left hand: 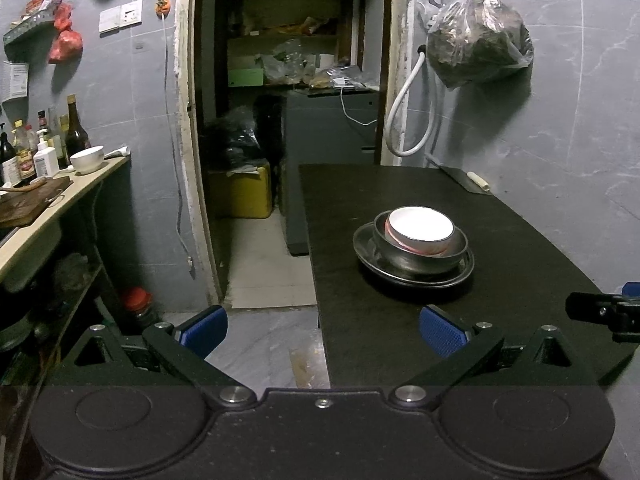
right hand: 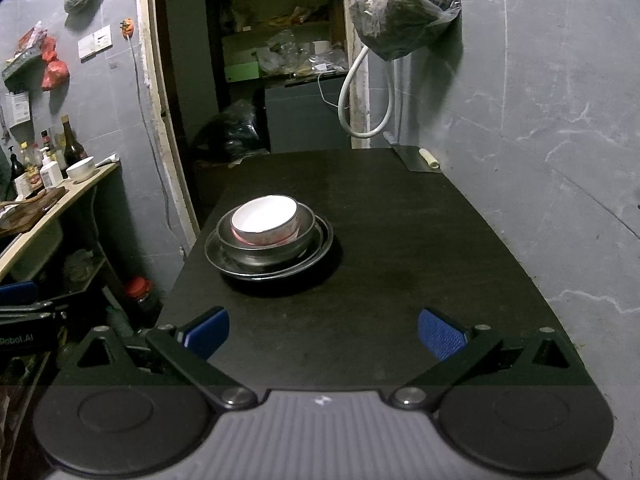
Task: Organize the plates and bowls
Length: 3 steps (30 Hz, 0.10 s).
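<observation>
A white bowl with a red outside (left hand: pixel 421 227) (right hand: pixel 265 217) sits nested in a steel bowl (left hand: pixel 420 254) (right hand: pixel 266 249), which rests on a steel plate (left hand: pixel 370 258) (right hand: pixel 322 249), all stacked on the black table (left hand: pixel 380 328) (right hand: pixel 400 280). My left gripper (left hand: pixel 323 332) is open and empty, held back at the table's near left edge, over the floor gap. My right gripper (right hand: pixel 324 332) is open and empty above the table's near part, to the right of the stack. Another white bowl (left hand: pixel 87 159) (right hand: pixel 81 168) stands on the side counter at left.
A cleaver (left hand: pixel 468 180) (right hand: pixel 418 160) lies at the table's far right corner. A bag (left hand: pixel 478 38) (right hand: pixel 404 8) hangs on the grey wall above it. The left counter (left hand: pixel 52 216) holds bottles and a cutting board. A doorway and a yellow container (left hand: pixel 240 194) lie beyond.
</observation>
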Tool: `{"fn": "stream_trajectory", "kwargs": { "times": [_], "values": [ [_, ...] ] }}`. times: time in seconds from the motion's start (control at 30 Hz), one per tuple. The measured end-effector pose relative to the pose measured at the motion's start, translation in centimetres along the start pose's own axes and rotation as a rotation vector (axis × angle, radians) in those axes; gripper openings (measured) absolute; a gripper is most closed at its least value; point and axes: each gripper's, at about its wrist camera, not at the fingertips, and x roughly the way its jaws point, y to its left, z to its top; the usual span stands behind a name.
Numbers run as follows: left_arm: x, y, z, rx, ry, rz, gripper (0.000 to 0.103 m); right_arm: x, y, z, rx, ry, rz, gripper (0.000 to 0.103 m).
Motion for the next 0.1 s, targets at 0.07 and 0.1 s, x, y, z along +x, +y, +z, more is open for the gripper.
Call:
{"fn": "stream_trajectory", "kwargs": {
  "times": [0.07,0.1],
  "values": [
    [0.03,0.09,-0.02,0.003,-0.001,-0.003,0.102,0.06,0.08,0.04,0.001,0.000,-0.003,0.103],
    [0.07,0.16,0.02,0.004,-0.001,-0.005,0.102,0.06,0.12,0.07,0.002,0.000,-0.005,0.103]
  ]
}}
